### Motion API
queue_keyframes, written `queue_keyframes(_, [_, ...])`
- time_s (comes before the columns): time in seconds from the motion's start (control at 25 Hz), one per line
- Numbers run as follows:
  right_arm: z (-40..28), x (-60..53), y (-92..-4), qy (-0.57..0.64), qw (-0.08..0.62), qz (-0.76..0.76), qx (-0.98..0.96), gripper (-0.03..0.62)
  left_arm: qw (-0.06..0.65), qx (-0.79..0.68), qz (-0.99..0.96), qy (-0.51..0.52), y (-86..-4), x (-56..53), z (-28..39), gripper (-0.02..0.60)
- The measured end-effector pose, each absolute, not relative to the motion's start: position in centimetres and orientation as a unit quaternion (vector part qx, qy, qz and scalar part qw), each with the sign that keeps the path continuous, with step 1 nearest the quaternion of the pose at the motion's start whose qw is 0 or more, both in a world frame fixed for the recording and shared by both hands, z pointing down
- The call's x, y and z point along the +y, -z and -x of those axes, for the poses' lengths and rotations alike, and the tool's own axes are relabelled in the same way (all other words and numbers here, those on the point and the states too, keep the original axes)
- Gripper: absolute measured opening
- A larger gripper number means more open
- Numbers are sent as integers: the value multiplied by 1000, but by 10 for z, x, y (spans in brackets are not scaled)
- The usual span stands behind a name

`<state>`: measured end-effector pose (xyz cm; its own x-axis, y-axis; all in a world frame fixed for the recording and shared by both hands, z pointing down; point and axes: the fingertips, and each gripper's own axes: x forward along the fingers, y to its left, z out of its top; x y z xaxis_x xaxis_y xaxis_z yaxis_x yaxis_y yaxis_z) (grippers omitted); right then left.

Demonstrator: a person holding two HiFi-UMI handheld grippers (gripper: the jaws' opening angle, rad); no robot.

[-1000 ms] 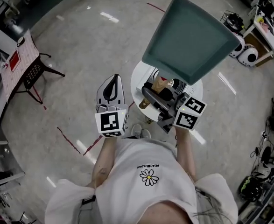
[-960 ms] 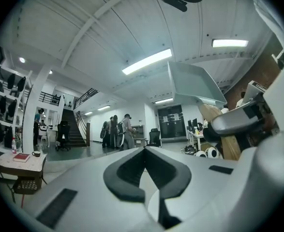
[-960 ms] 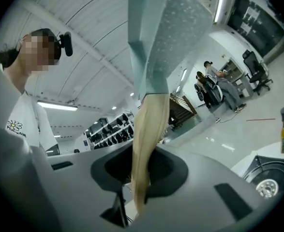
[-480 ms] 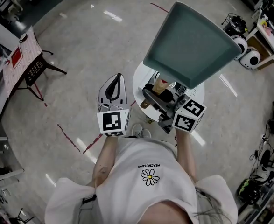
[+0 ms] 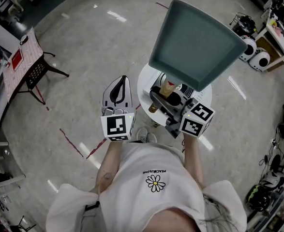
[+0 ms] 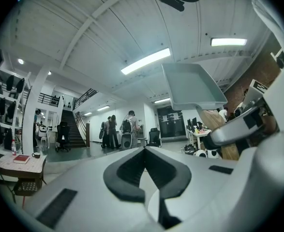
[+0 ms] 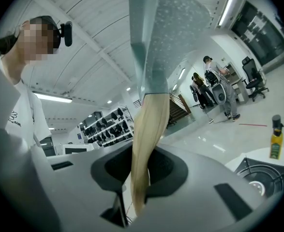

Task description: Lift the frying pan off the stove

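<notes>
A square grey-green frying pan (image 5: pixel 195 45) hangs high in the air, well above the round white table (image 5: pixel 142 88), close under the head camera. My right gripper (image 5: pixel 157 99) is shut on its pale wooden handle (image 7: pixel 149 139), which runs up between the jaws to the pan (image 7: pixel 166 37). The stove burner (image 7: pixel 266 177) lies far below on the table. My left gripper (image 5: pixel 117 83) floats left of the table, shut and holding nothing; the left gripper view has the jaws (image 6: pixel 144 151) meeting and the pan (image 6: pixel 192 86) at upper right.
A yellow bottle (image 7: pixel 276 139) stands on the table by the stove. A folding stand with a red-and-white board (image 5: pixel 25 64) is at the left. Red tape lines (image 5: pixel 74 146) mark the floor. Several people (image 6: pixel 115 129) stand far off. Cluttered desks line the right edge (image 5: pixel 272 18).
The pan has shifted slightly up and left in the head view. Both grippers have stayed almost where they were, with the right one still clamped on the handle.
</notes>
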<state>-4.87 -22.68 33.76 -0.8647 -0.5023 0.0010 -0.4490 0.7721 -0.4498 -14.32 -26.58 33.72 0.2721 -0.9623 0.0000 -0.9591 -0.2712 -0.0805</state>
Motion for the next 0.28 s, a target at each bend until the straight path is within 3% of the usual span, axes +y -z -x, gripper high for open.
queue_keyframes(0.28, [49,-227,-338,226,68,251,939,66,29,600,799,24,-340,-266,142,-2])
